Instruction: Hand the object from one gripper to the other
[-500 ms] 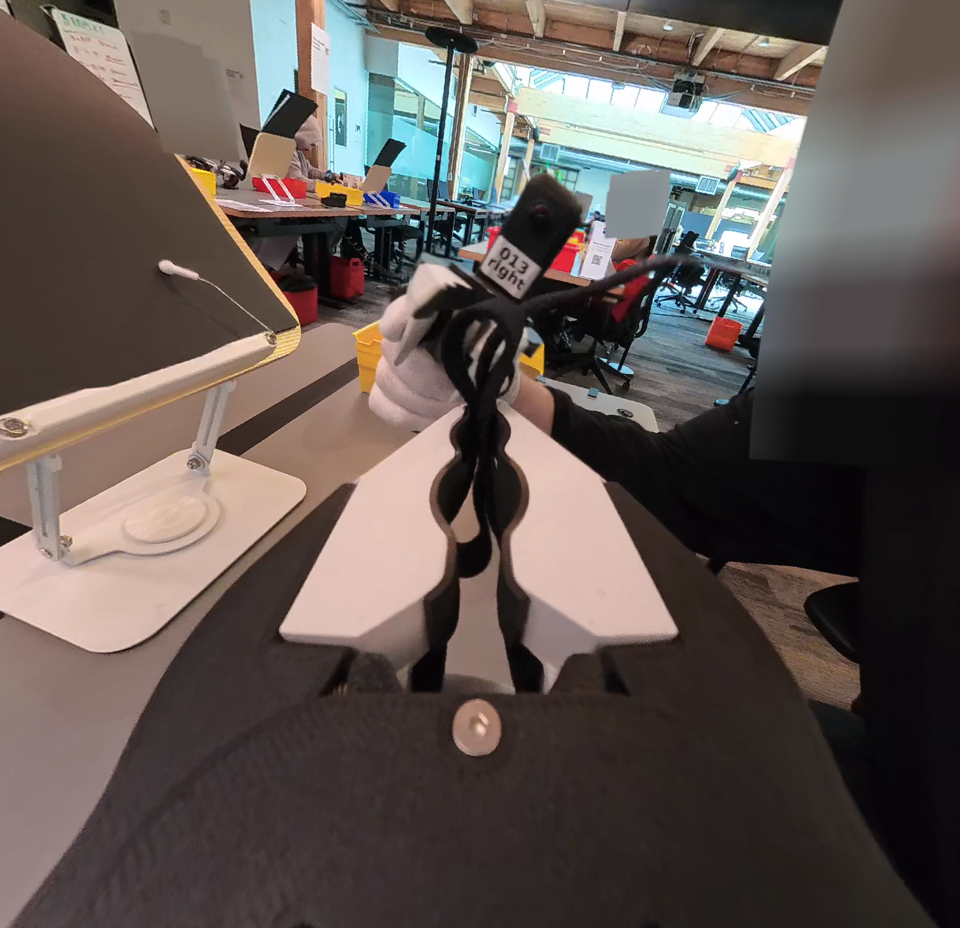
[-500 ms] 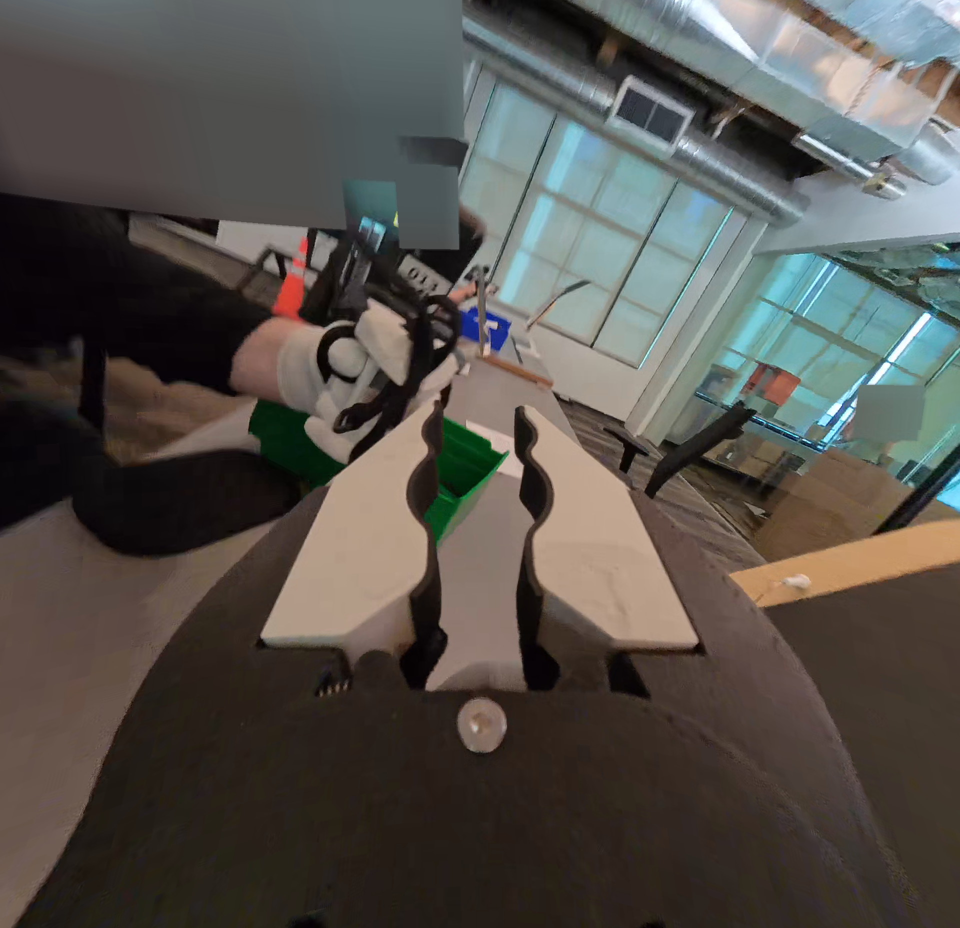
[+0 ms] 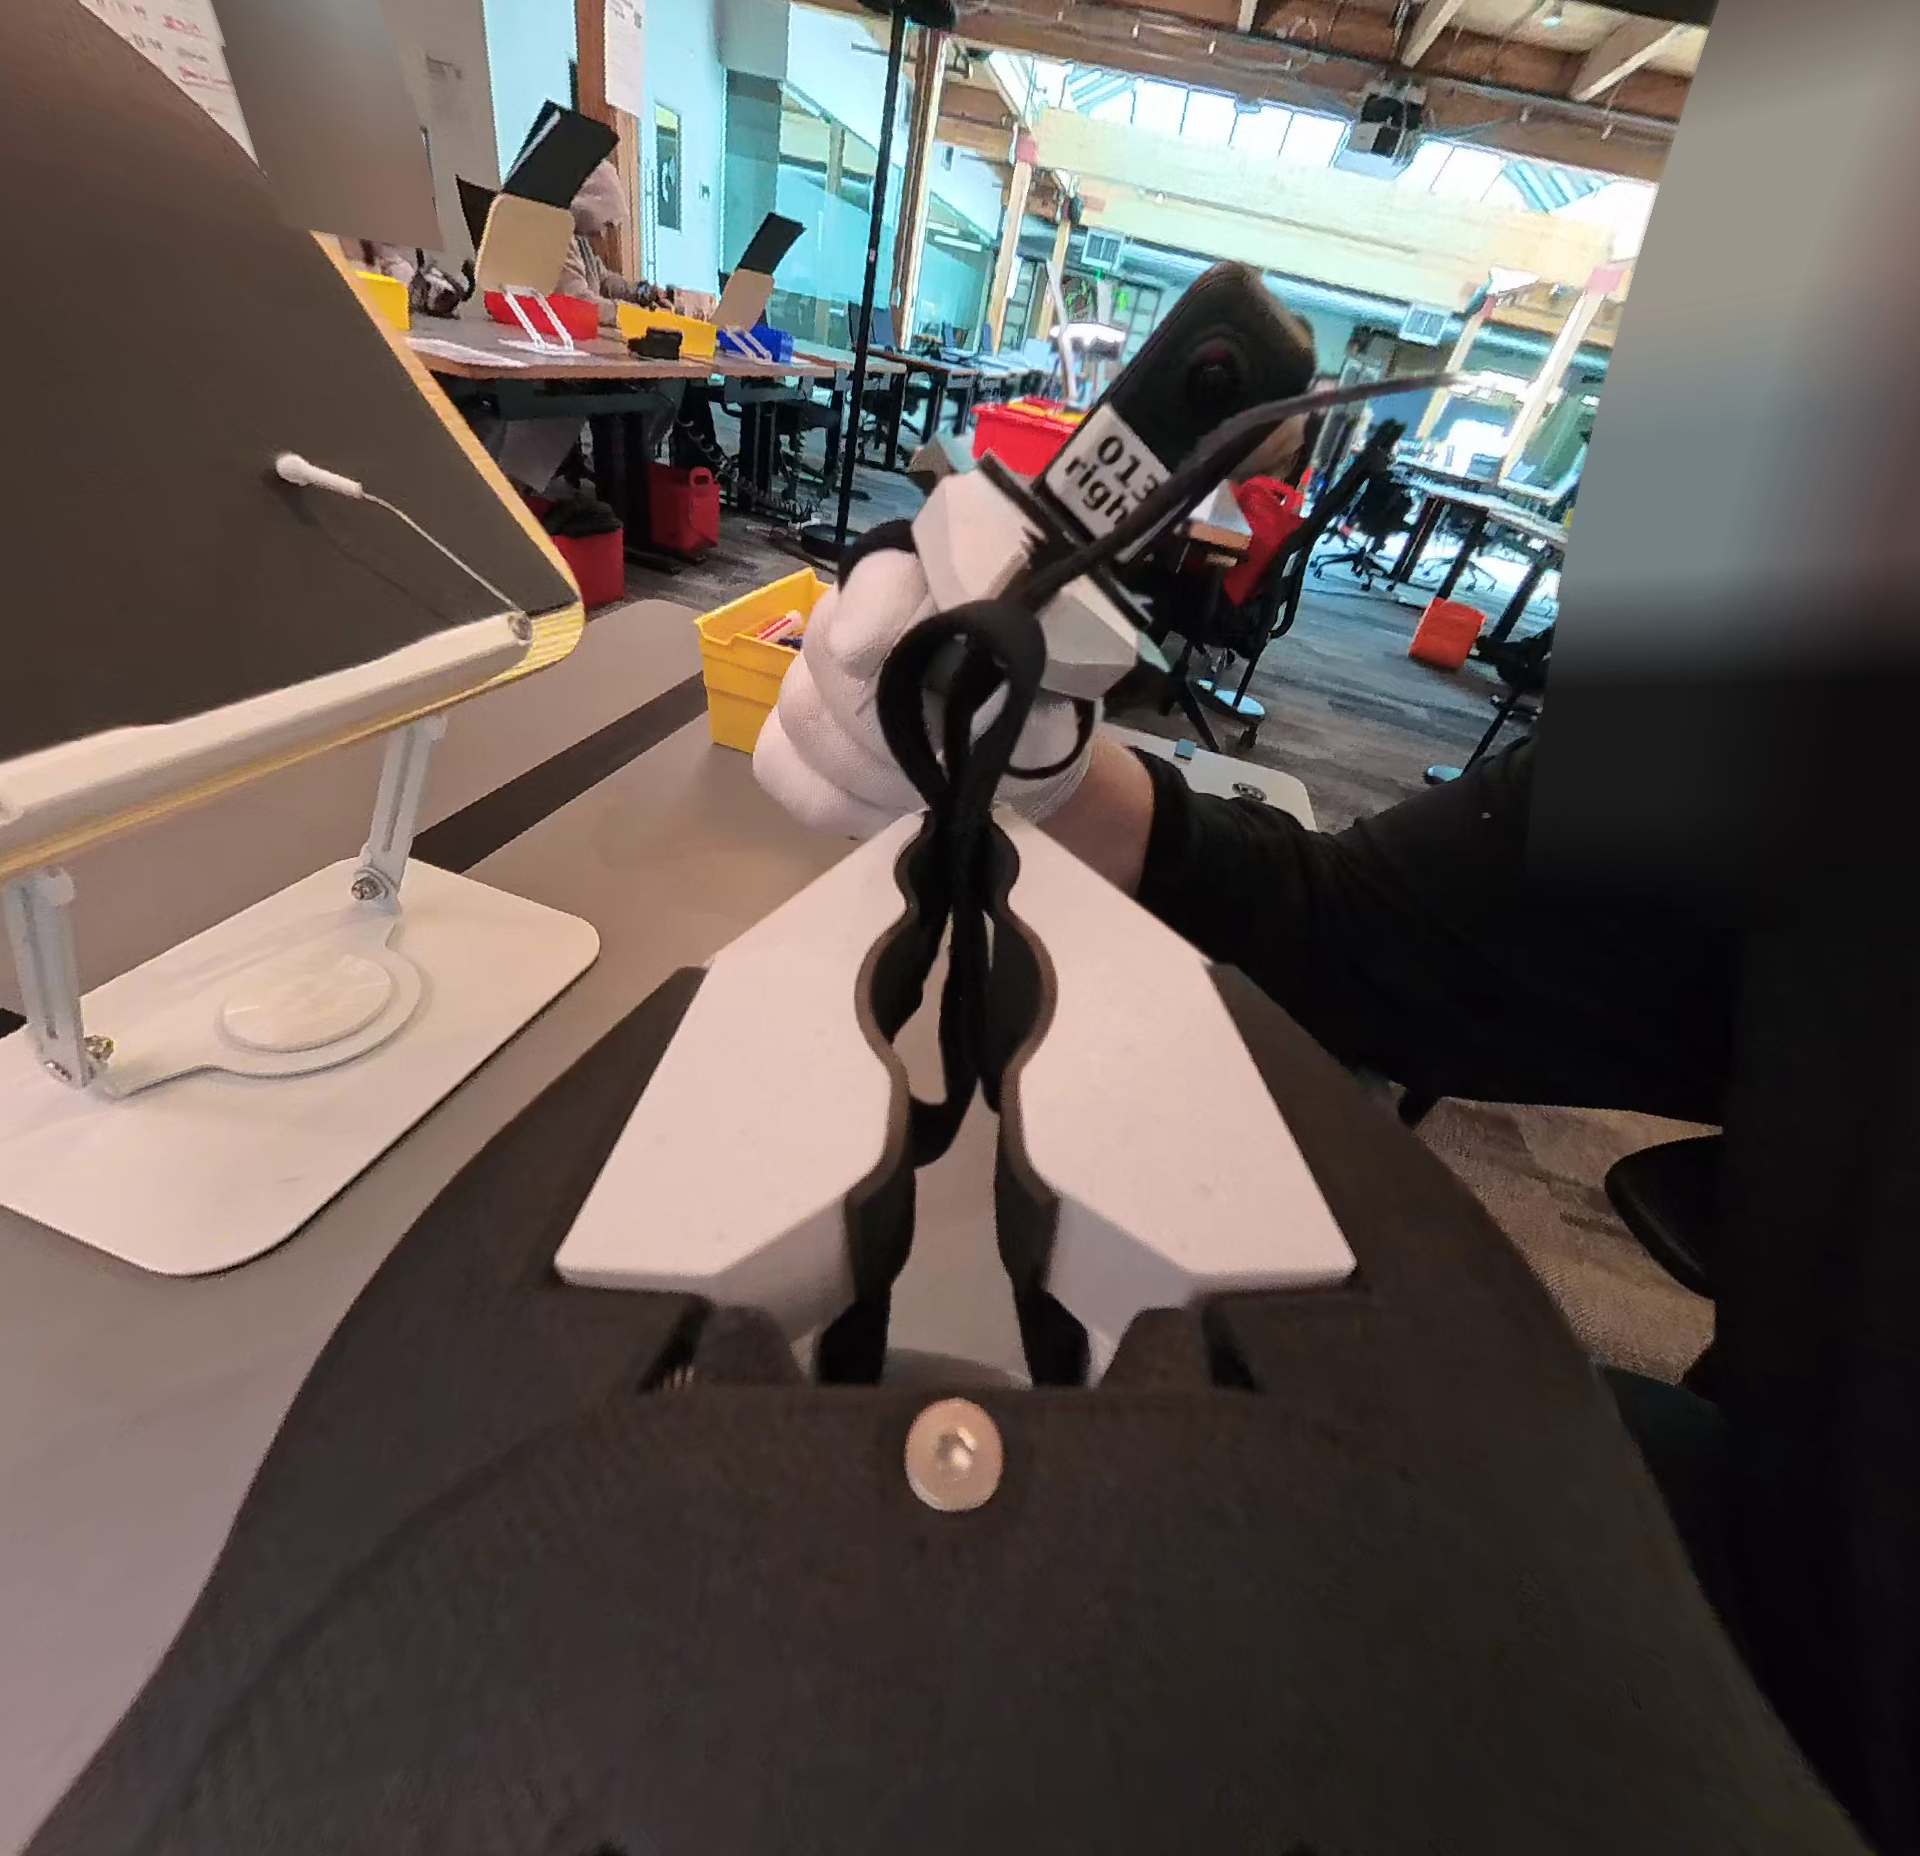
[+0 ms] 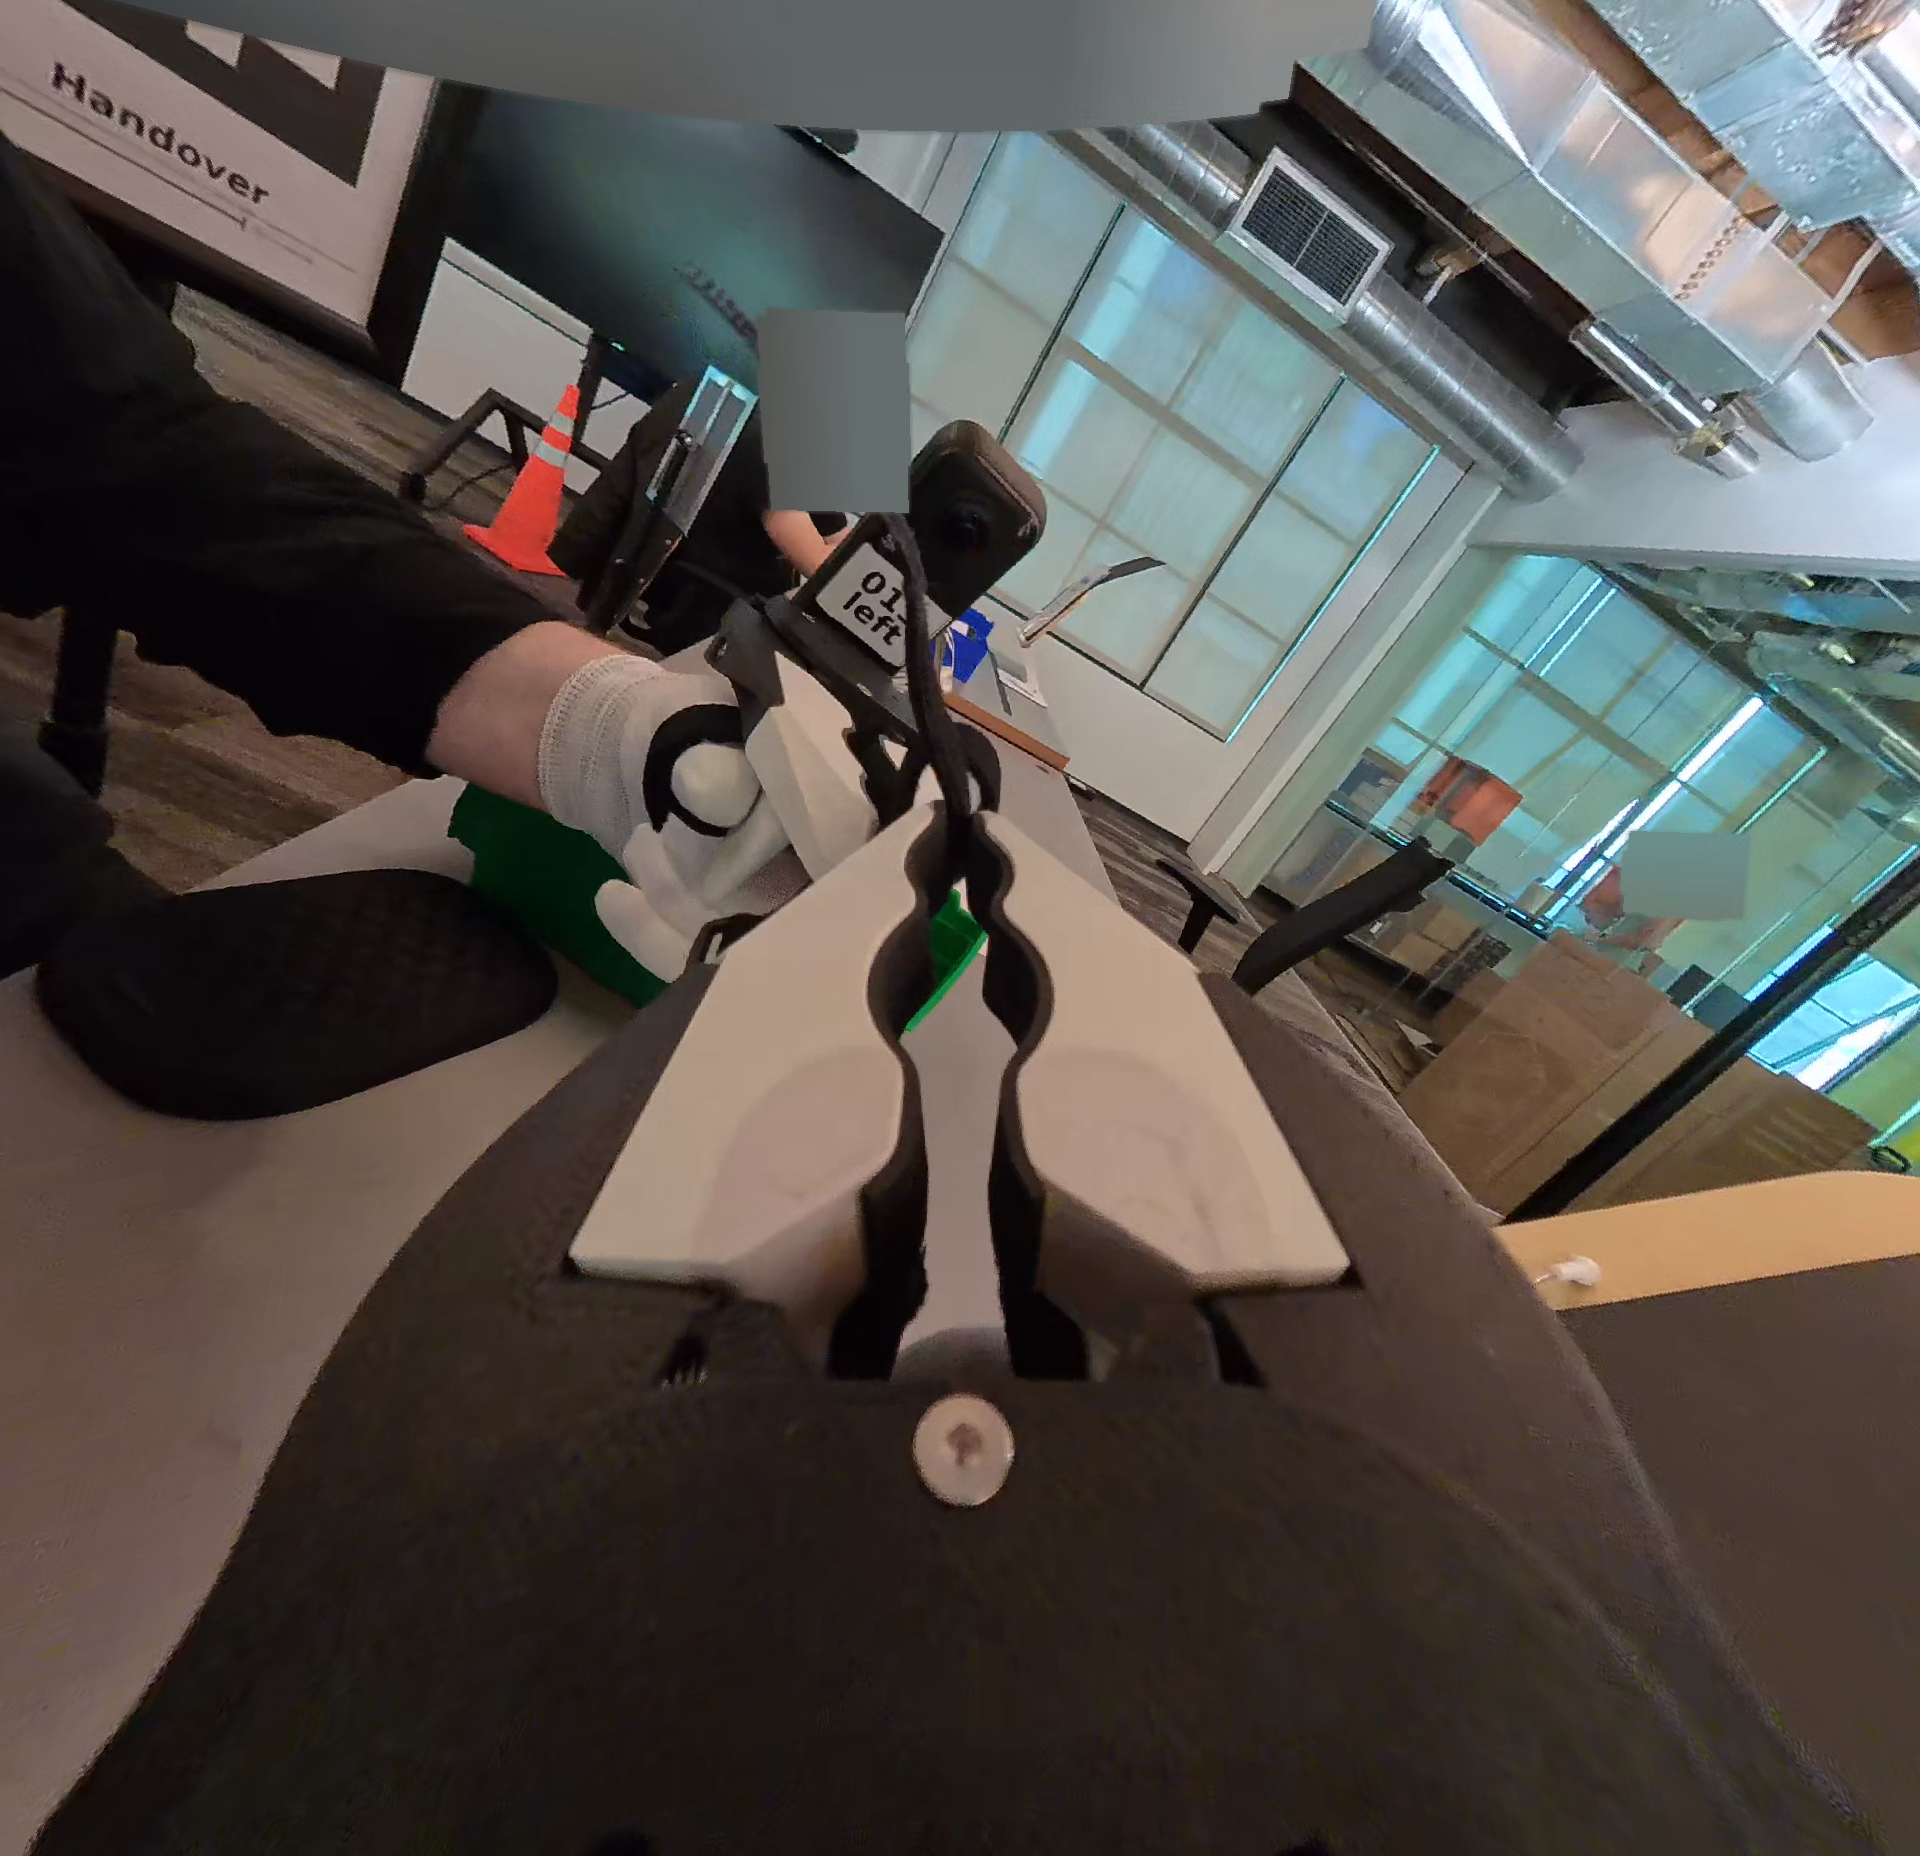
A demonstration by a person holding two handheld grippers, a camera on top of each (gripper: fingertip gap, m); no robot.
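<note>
1. Two grippers meet tip to tip over the desk, both pinching one black cord. The left gripper has its wavy black pads squeezed onto the looped strands, which run down between its matte white, wedge-shaped fingers.
2. The right gripper is likewise clamped on the cord at its very tips; farther back its scalloped pads stand apart with nothing between them.
3. The cord is thin, soft and doubled into loops, strung between the two tools above the table.
4. Each tool is held by a hand in a white knit glove, with a black sleeve behind. Each carries a small rounded black camera above a white printed label.
5. The table is smooth grey. A white metal stand props up a tilted dark board with a plywood edge.
6. A yellow plastic bin and a green one sit by the table edges.
7. Farther off: desks, red bins, an orange cone, tall windows, bare ducts and timber beams. A white sign bears black lettering.
</note>
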